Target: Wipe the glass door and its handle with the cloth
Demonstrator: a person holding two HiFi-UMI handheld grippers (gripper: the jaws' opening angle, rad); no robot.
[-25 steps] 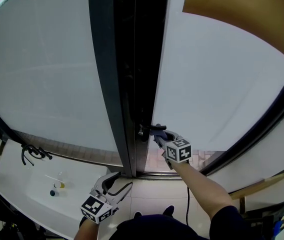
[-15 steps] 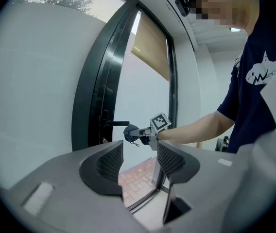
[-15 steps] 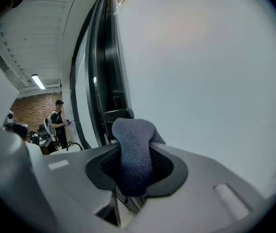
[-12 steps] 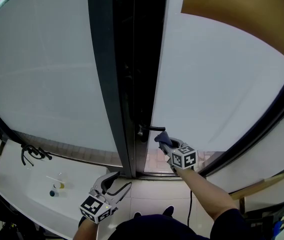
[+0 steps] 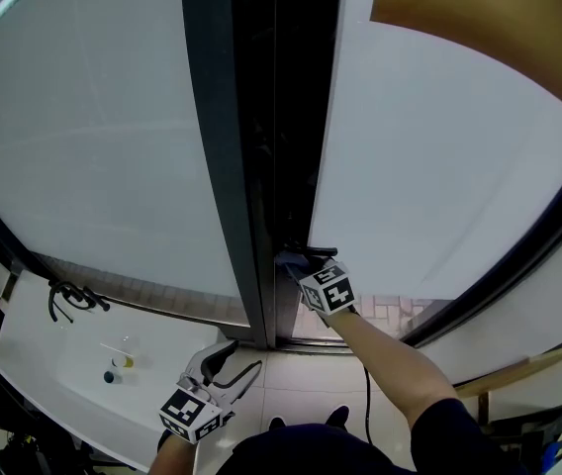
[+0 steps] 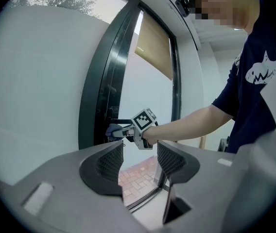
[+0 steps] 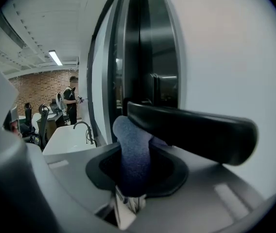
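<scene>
The glass door (image 5: pixel 439 156) stands ahead with its dark frame (image 5: pixel 232 166) at its left edge. A black lever handle (image 7: pixel 191 125) sticks out from the door, small in the head view as the handle (image 5: pixel 319 252). My right gripper (image 5: pixel 296 265) is shut on a blue-grey cloth (image 7: pixel 134 152), and the cloth presses against the underside of the handle near its base. From the left gripper view the cloth (image 6: pixel 112 129) shows at the handle too. My left gripper (image 5: pixel 232 359) hangs low near the floor, open and empty, away from the door.
A white counter (image 5: pixel 53 364) with a black tap (image 5: pixel 68 295) and small bottles lies at the lower left. Frosted glass (image 5: pixel 93 137) fills the left side. A person (image 7: pixel 73 98) stands far back in the room. A wooden strip (image 5: pixel 518 364) leans at the right.
My right gripper has moved left and up with the cloth, from below the handle's outer end to its base by the frame. The left gripper stays put.
</scene>
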